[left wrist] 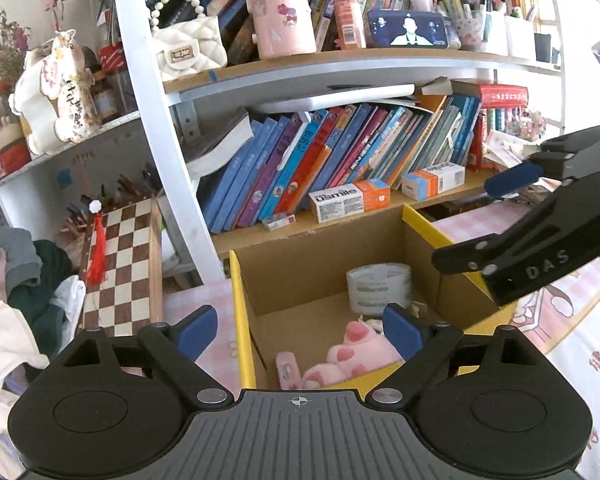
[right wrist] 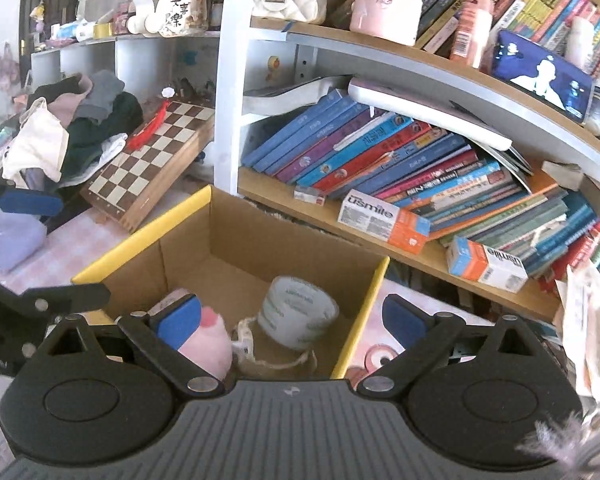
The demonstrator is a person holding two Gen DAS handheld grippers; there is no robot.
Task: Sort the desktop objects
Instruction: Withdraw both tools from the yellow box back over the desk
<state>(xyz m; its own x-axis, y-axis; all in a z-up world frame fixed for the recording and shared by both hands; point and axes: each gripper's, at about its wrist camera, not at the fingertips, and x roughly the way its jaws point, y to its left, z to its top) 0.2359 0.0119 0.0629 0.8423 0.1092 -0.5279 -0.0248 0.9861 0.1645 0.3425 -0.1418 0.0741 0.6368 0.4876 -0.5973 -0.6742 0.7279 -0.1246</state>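
Observation:
An open cardboard box with yellow rims stands on the pink desk in front of the bookshelf. Inside lie a roll of clear tape, a pink plush paw, a small pink tube and a cord. My left gripper is open and empty above the box's near left rim. My right gripper is open and empty above the box's near right side; it also shows at the right of the left wrist view.
Leaning books and usmile cartons fill the shelf behind the box. A chessboard leans at the left beside a pile of clothes. A phone playing video stands on the upper shelf.

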